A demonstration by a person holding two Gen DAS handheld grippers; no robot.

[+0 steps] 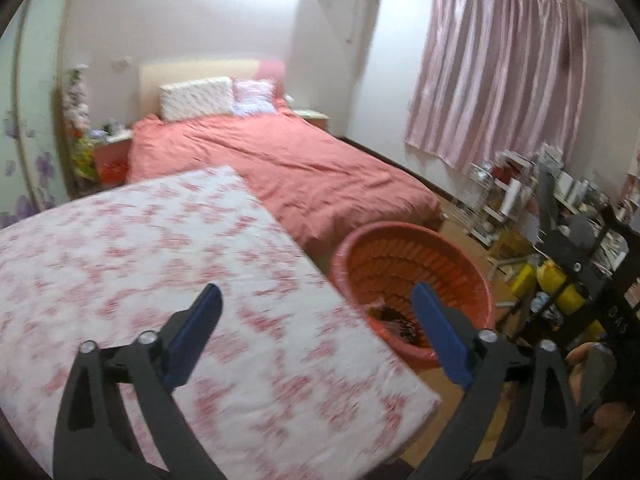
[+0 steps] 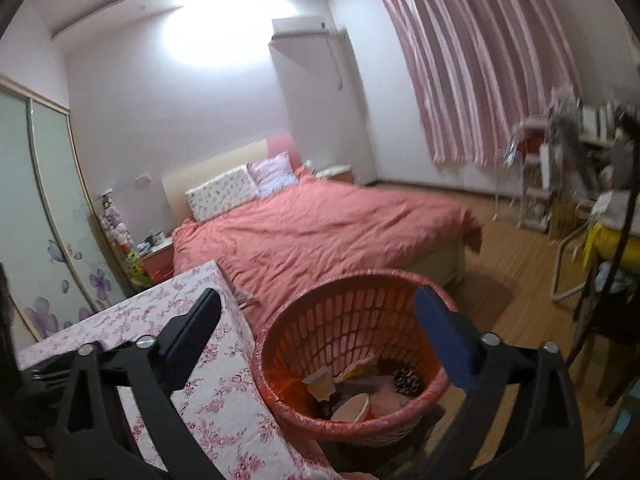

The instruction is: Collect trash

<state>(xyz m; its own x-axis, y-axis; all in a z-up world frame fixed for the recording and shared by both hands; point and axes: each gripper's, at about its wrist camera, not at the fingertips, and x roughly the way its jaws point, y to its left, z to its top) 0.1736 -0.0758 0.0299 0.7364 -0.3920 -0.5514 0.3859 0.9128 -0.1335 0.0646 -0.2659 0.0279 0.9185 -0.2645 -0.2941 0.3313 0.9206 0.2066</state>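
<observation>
- Red-orange, slotted plastic laundry-style basket [image 2: 352,360] lined with a thin pink bag sits on the wooden floor [image 2: 516,276] in the lower centre of the right wrist view; in the left wrist view it lies right of centre, against the table's edge.
- Inside the basket, at its bottom, lies the collected trash [image 2: 360,388]: a tipped paper cup [image 2: 354,406], crumpled wrappers and a dark pine-cone-like lump [image 2: 407,380].
- The left gripper [image 1: 318,304] has its black arms and blue pads spread wide, with nothing between them; it hangs over the near corner of a table draped in a white cloth with red flower print [image 1: 160,280].
- The right gripper [image 2: 318,306] is likewise spread wide and empty, its pads framing the basket from above without touching it.
- A bed with a salmon-pink quilt [image 2: 320,232] fills the middle of both views, just behind table and basket.
- Pink striped curtains [image 1: 500,68] hang at upper right.
- A cluttered rack of shelves [image 1: 520,192] stands at the right edge.
- The other black gripper [image 1: 580,276] shows at the left view's right edge.
</observation>
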